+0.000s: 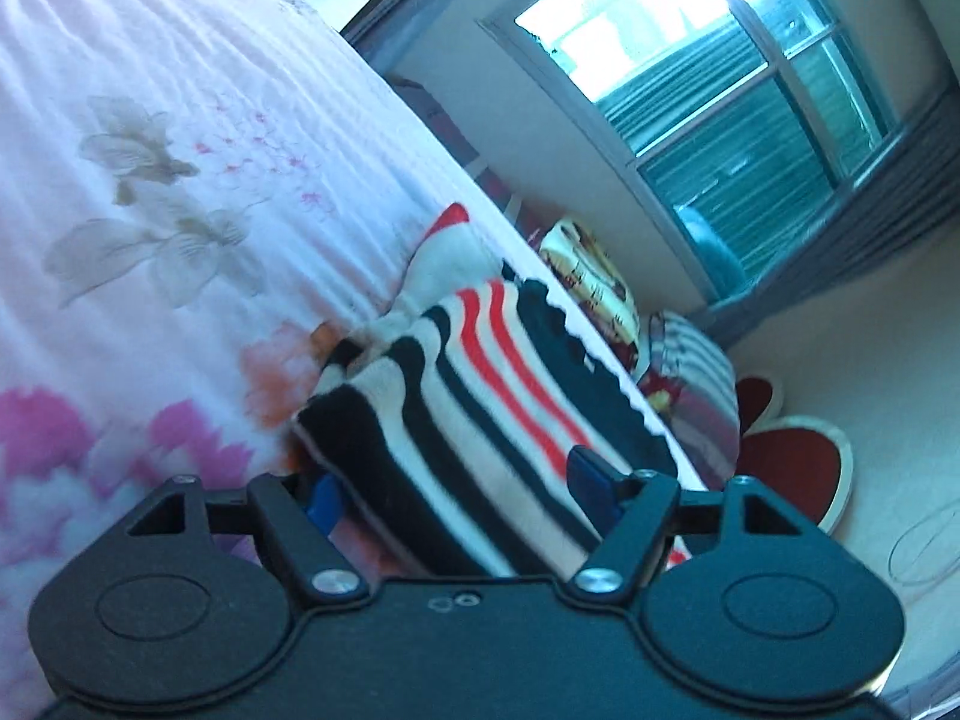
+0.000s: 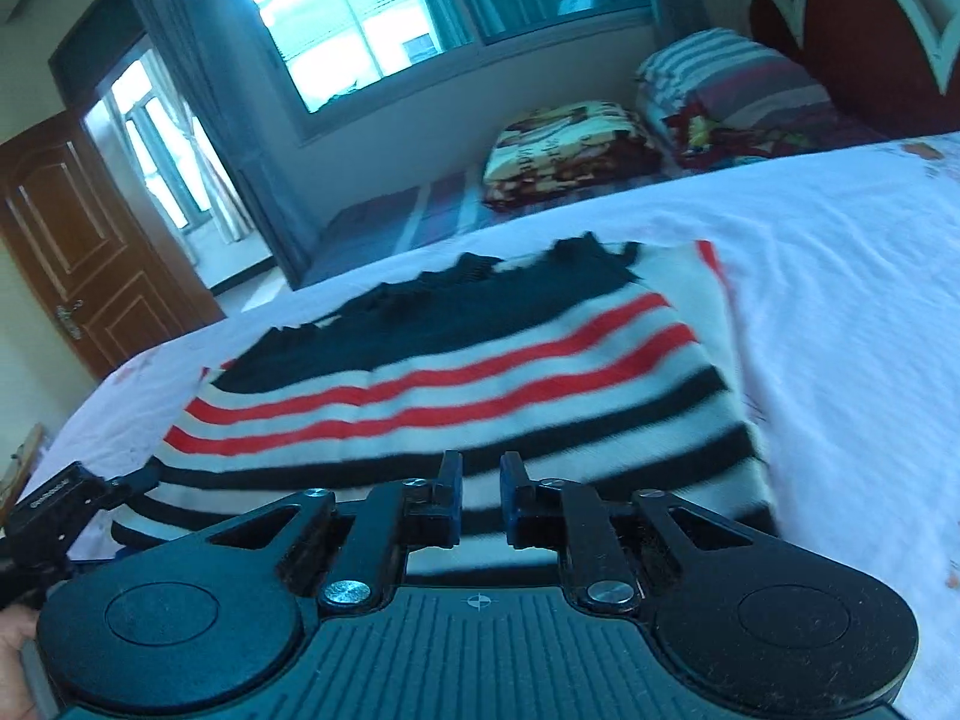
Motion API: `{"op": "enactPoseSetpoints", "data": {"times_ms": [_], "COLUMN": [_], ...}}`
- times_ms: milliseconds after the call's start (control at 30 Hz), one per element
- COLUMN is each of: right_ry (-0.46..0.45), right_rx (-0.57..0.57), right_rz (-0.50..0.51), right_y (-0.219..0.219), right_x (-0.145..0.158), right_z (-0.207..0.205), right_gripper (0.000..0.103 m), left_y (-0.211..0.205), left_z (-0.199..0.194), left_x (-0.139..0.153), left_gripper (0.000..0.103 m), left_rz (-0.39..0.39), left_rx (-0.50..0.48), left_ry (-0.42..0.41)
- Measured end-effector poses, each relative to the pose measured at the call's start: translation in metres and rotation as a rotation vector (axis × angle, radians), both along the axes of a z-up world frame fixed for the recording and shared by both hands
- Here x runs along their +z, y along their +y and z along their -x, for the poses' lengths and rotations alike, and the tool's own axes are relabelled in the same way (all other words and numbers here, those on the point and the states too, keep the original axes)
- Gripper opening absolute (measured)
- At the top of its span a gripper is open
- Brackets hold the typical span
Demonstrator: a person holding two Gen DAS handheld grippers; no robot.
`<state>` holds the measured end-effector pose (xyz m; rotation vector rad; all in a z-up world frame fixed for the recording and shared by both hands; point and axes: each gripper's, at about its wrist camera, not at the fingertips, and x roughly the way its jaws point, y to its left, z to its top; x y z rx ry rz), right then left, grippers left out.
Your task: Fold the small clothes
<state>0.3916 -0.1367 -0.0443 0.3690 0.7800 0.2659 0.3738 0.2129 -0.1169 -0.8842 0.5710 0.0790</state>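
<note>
A small knitted garment (image 2: 456,372) with black, white and red stripes lies folded on the bed. In the left wrist view the garment (image 1: 480,408) runs between my wide-apart blue-tipped fingers. My left gripper (image 1: 459,480) is open around its near end, and the cloth is not pinched. My right gripper (image 2: 480,480) is at the garment's near edge. Its fingers stand a narrow gap apart, with striped cloth showing in the gap. I cannot tell whether they pinch it. The left gripper (image 2: 66,498) shows at the garment's left corner in the right wrist view.
The bed sheet (image 1: 180,180) is pale with a flower print. Folded blankets (image 2: 570,144) and a striped quilt (image 2: 732,84) are stacked by the red headboard (image 2: 864,30). A window (image 2: 360,12) and a wooden door (image 2: 78,240) are behind.
</note>
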Motion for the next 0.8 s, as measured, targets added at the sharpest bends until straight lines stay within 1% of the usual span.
{"op": "enactPoseSetpoints", "data": {"times_ms": [33, 67, 100, 133, 167, 200, 233, 300, 333, 367, 433, 467, 500, 533, 567, 633, 700, 733, 800], "right_ry": [-0.003, -0.004, -0.006, -0.01, -0.016, -0.019, -0.02, -0.032, -0.042, -0.047, -0.036, 0.001, 0.017, -0.005, -0.005, -0.003, -0.001, 0.005, 0.016], "right_rx": [0.015, 0.029, 0.045, 0.061, 0.076, 0.094, 0.109, 0.135, 0.147, 0.16, 0.19, 0.2, 0.202, 0.199, 0.2, 0.2, 0.197, 0.193, 0.182], "right_rz": [-0.002, -0.003, -0.002, 0.005, 0.019, 0.029, 0.033, 0.027, 0.025, 0.021, 0.027, 0.086, 0.132, 0.132, 0.134, 0.129, 0.124, 0.119, 0.099], "right_y": [0.006, 0.013, 0.019, 0.027, 0.035, 0.042, 0.049, 0.06, 0.065, 0.07, 0.081, 0.089, 0.094, 0.094, 0.093, 0.09, 0.089, 0.088, 0.086], "right_x": [-0.001, -0.003, -0.005, -0.006, -0.008, -0.01, -0.012, -0.013, -0.013, -0.015, -0.026, -0.037, -0.048, -0.05, -0.05, -0.051, -0.054, -0.054, -0.055], "right_z": [-0.008, -0.015, -0.022, -0.029, -0.035, -0.04, -0.045, -0.053, -0.055, -0.058, -0.064, -0.069, -0.072, -0.071, -0.07, -0.07, -0.072, -0.074, -0.078], "right_gripper": [0.009, 0.009, 0.009, 0.009, 0.009, 0.009, 0.009, 0.009, 0.009, 0.009, 0.009, 0.007, 0.005, 0.005, 0.005, 0.005, 0.004, 0.003, 0.003], "left_y": [-0.001, -0.003, -0.004, -0.004, -0.001, 0.001, 0.003, 0.008, 0.009, 0.009, 0.011, 0.014, 0.017, 0.02, 0.021, 0.02, 0.015, 0.013, 0.001], "left_z": [-0.006, -0.013, -0.02, -0.026, -0.032, -0.033, -0.033, -0.021, -0.016, -0.013, -0.014, -0.015, -0.017, -0.016, -0.015, -0.014, -0.013, -0.015, -0.016], "left_x": [0.0, 0.002, 0.004, 0.003, -0.001, 0.0, 0.004, 0.016, 0.02, 0.021, 0.014, 0.007, -0.001, -0.007, -0.009, -0.007, 0.003, 0.011, 0.037], "left_gripper": [0.072, 0.069, 0.058, 0.023, 0.019, 0.016, 0.014, 0.013, 0.013, 0.013, 0.013, 0.013, 0.013, 0.013, 0.013, 0.013, 0.013, 0.013, 0.013], "left_rz": [-0.008, -0.024, -0.048, -0.062, -0.05, -0.035, -0.015, 0.048, 0.053, 0.05, 0.043, 0.042, 0.06, 0.081, 0.093, 0.073, 0.049, 0.038, -0.025], "left_rx": [0.01, 0.014, 0.025, 0.031, 0.029, 0.034, 0.033, 0.026, 0.021, 0.016, 0.009, 0.01, 0.011, 0.014, 0.013, 0.001, -0.005, -0.014, -0.061], "left_ry": [0.002, 0.012, 0.034, 0.077, 0.102, 0.095, 0.089, -0.017, -0.044, -0.046, -0.018, 0.009, 0.038, 0.053, 0.052, 0.046, 0.024, -0.003, -0.065]}}
